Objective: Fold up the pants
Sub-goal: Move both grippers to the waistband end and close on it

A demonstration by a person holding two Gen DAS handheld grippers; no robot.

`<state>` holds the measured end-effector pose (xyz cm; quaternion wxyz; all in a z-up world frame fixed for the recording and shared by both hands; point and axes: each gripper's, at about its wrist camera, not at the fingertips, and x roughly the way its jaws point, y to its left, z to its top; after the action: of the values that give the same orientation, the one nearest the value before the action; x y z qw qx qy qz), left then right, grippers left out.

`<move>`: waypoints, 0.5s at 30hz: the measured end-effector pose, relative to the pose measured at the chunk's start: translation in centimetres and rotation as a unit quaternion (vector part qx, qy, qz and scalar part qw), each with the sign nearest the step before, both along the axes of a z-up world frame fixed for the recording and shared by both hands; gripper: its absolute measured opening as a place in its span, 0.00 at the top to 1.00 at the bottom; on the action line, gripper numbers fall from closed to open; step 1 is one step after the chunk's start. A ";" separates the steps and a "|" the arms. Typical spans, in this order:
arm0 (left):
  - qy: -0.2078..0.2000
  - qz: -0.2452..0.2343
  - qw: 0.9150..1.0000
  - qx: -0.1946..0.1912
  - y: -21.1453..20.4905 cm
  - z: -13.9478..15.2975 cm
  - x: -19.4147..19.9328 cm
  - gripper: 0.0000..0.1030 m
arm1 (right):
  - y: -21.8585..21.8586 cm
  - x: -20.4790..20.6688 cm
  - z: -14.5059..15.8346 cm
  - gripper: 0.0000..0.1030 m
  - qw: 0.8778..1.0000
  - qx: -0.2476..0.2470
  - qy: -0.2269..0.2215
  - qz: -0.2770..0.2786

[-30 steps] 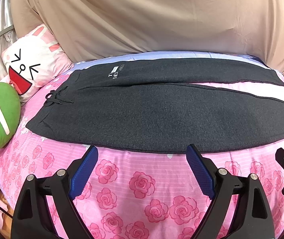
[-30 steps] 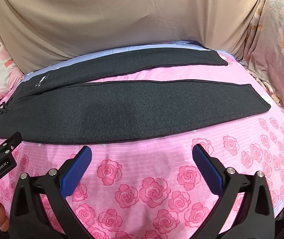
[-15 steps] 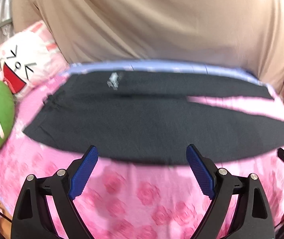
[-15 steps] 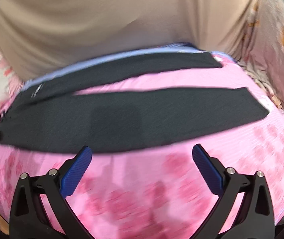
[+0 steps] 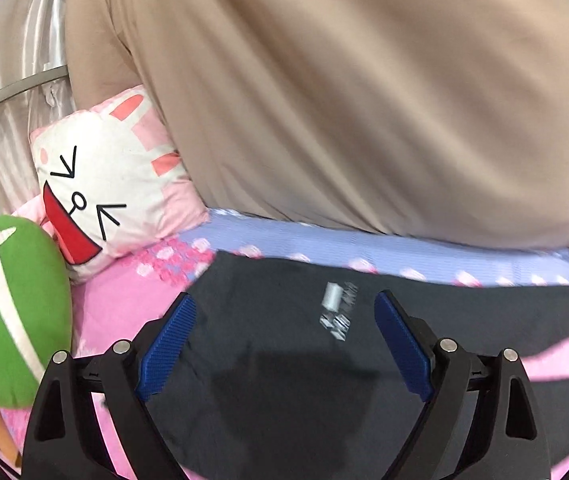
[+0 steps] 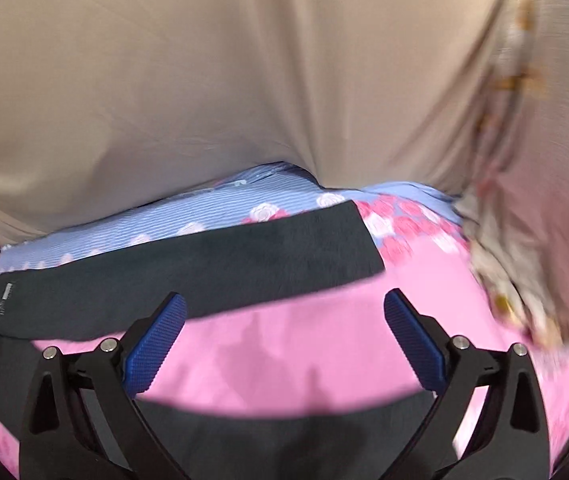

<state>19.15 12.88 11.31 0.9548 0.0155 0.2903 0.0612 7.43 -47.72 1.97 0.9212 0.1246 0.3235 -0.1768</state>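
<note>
Left wrist view: a green plush cushion (image 5: 4, 304) sits at the far left edge, with a white rabbit-face pillow (image 5: 112, 192) just to its right, both against the head of the bed. The bed (image 5: 124, 312) carries a pink rose-print cover, with a lilac striped band along its far side. The dark grey pants (image 5: 304, 360) lie flat on it, the waist end with its white printed label directly between the fingers of the left tongs (image 5: 284, 344). These tongs stand wide apart and hold nothing. A beige draped cloth (image 5: 364, 100) fills the background.

Right wrist view: the pants (image 6: 212, 272) run from the left edge, the far leg ending at a cuff right of centre, the near leg crossing low in the frame. The right tongs (image 6: 284, 344) are spread wide, empty, over bare pink cover (image 6: 284, 352) between the two legs. A floral fabric (image 6: 524, 240) hangs at the far right.
</note>
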 end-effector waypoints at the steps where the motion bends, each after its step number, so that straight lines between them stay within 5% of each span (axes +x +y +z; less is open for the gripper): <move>1: 0.003 0.003 1.000 0.005 0.4 -0.4 1.2 0.14 | -1.4 1.6 -0.7 0.07 1.000 0.006 0.009 -0.006; 6: 0.018 0.028 0.999 0.022 2.9 -3.0 7.2 0.14 | -4.9 5.8 -3.5 0.07 0.999 0.021 0.026 -0.012; 11: 0.064 0.049 0.997 -0.014 7.4 -5.9 14.2 0.14 | -6.6 9.2 -7.1 0.07 0.996 0.037 0.078 -0.002; 15: 0.092 0.086 0.991 -0.043 10.9 -8.2 18.9 0.14 | -7.0 9.7 -8.1 0.06 0.996 0.049 0.078 0.008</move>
<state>38.02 23.80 3.14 0.9149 -0.0455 0.3799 0.1290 17.09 -54.73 -6.13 0.8873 0.1531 0.4037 -0.1621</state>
